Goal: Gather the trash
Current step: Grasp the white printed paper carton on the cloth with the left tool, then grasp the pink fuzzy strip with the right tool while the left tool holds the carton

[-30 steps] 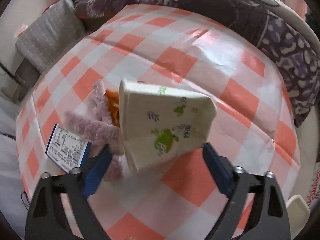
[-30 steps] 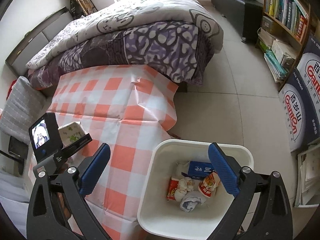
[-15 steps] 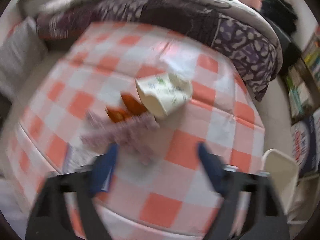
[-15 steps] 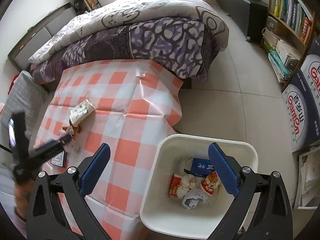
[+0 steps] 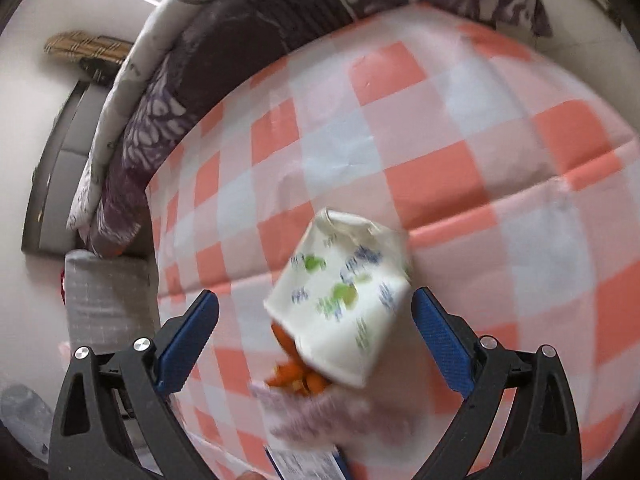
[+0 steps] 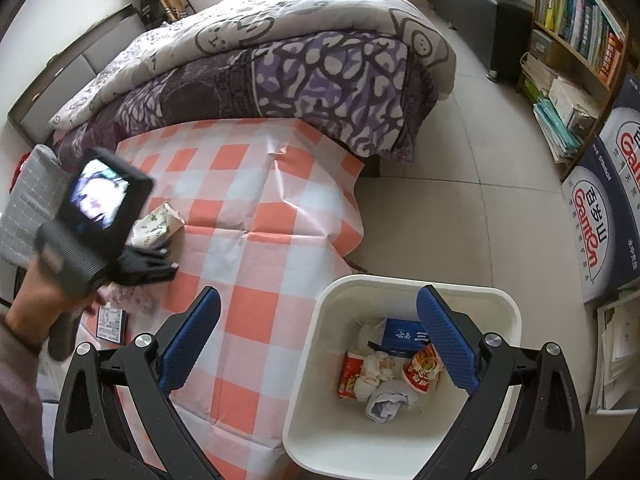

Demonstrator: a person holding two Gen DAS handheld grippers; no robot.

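Observation:
A white paper carton with green and blue print (image 5: 340,300) lies on the orange-checked tablecloth (image 5: 460,168), between the open jaws of my left gripper (image 5: 315,334). Orange peels (image 5: 298,372) and a pink wrapper (image 5: 320,420) lie just below it, and a blue-edged card (image 5: 308,462) at the frame bottom. The carton also shows in the right wrist view (image 6: 158,226), beside the left gripper (image 6: 148,264). My right gripper (image 6: 318,336) is open and empty above the white bin (image 6: 320,412), which holds several wrappers (image 6: 388,372).
A bed with a purple and white quilt (image 6: 280,64) borders the table's far side. A grey cushion (image 6: 28,196) lies at the left. A bookshelf (image 6: 576,40) and boxes (image 6: 600,208) stand at the right across the tiled floor (image 6: 460,184).
My left gripper pulled back from the carton, swung round and came in again at a new angle; the carton now lies between its open jaws. The right gripper stayed over the bin.

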